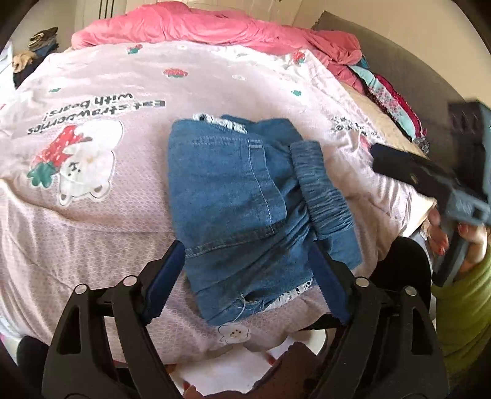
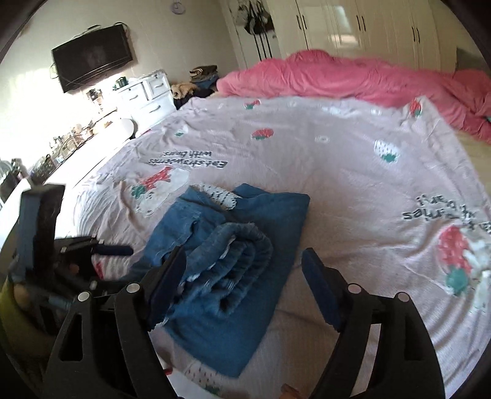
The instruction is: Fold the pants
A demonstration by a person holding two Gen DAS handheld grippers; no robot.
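Currently the folded denim pants [image 1: 242,196] lie as a compact bundle on the pale pink quilt [image 1: 129,214], near its front edge. Quilt print: strawberries, a white bear [image 1: 76,165] and lettering that reads upside down in both views. Elastic waistband [image 1: 322,193] runs along the bundle's right side in the left wrist view; in the right wrist view the same band [image 2: 233,257] sits rolled on top of the flat blue layers, toward the near-left. White lace trim [image 1: 221,119] shows at the far end of the bundle, and a little at the near end too.

Left gripper [image 1: 245,282]: jaws spread wide, one blue pad on each side of the near end of the pants, fabric between them but not pinched. Whether the pads touch the cloth cannot be told.

Right gripper [image 2: 245,288]: jaws likewise spread, nothing clamped. Left pad sits against or just over the rolled waistband; right pad is over bare quilt, apart from the pants. In the left wrist view this tool [image 1: 429,184] appears blurred at the right edge, held by a hand with red nails [image 1: 445,242], just beside the waistband side.

Background: a rumpled pink blanket [image 2: 353,76] across the far side of the bed, white wardrobes [image 2: 368,27] behind, a wall-mounted TV [image 2: 92,55], white drawers [image 2: 147,95]
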